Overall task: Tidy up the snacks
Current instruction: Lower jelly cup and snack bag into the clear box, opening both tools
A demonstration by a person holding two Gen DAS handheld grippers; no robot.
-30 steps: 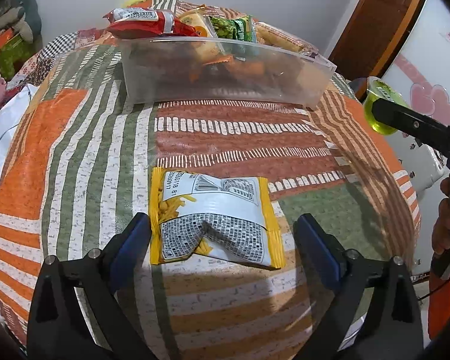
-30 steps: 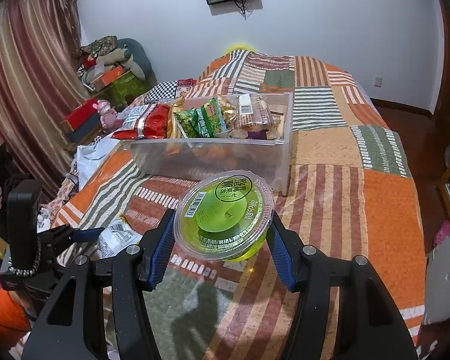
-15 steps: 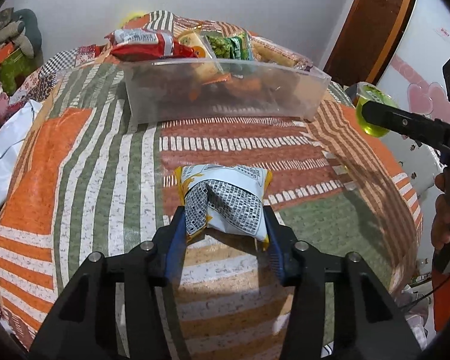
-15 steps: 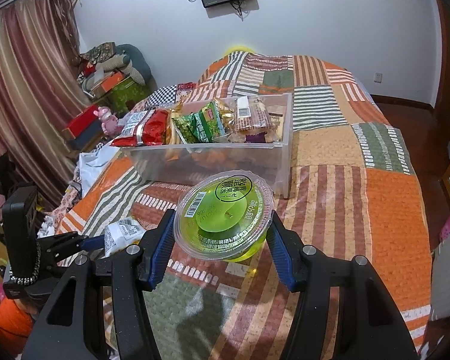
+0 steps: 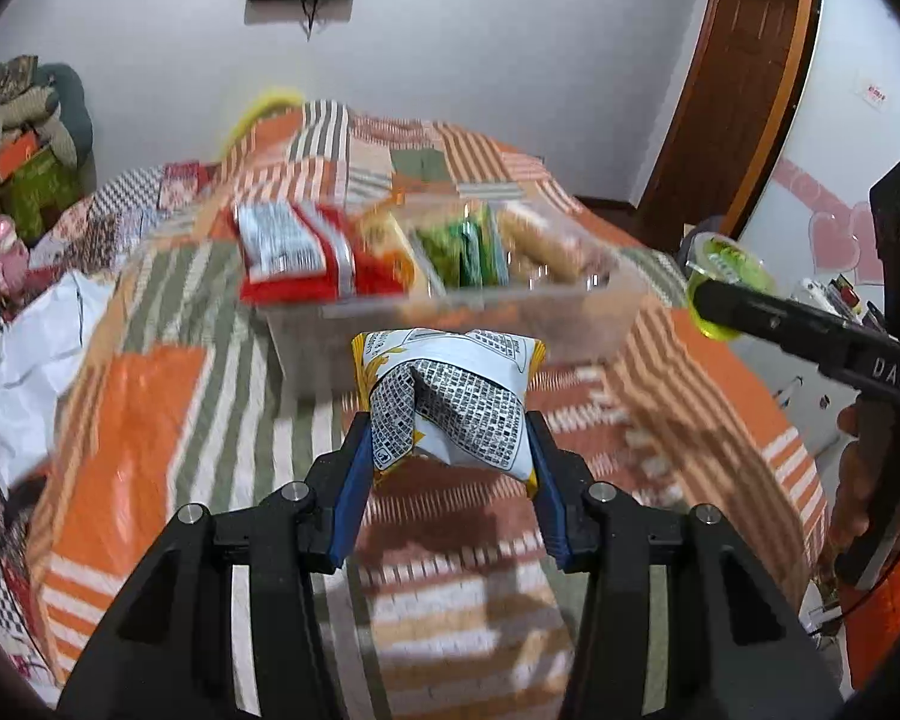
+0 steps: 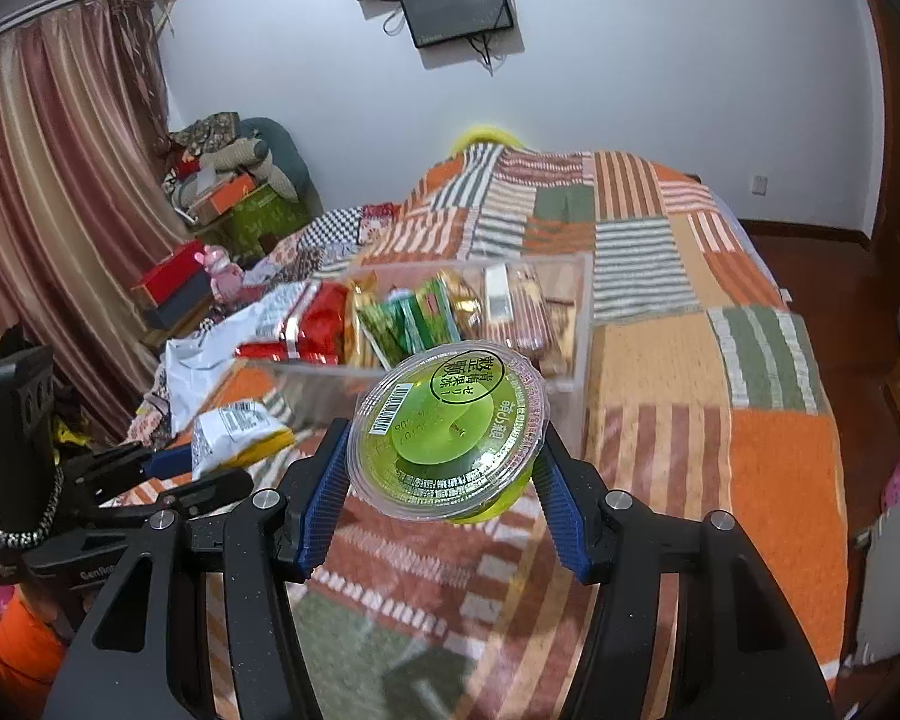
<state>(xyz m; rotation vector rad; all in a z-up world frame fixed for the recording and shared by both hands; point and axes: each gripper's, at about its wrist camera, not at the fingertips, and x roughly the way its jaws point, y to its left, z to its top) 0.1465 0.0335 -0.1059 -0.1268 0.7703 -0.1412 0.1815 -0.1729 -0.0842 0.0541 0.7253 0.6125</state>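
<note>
Snack packet clamped in left hand-held gripper; airborne.

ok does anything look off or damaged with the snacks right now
Only the white-and-yellow snack packet: the left claw squeezes it from both sides, so it is creased and buckled down the middle. The green jelly cup with the clear rim sits tilted in the right claw but looks sealed. Nothing has spilled around the clear plastic bin.

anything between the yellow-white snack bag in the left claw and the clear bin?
Nothing visible in between. The left claw holds the snack bag above the quilt, with the clear bin straight ahead. Only its near wall has to be cleared; packets already fill much of it.
</note>
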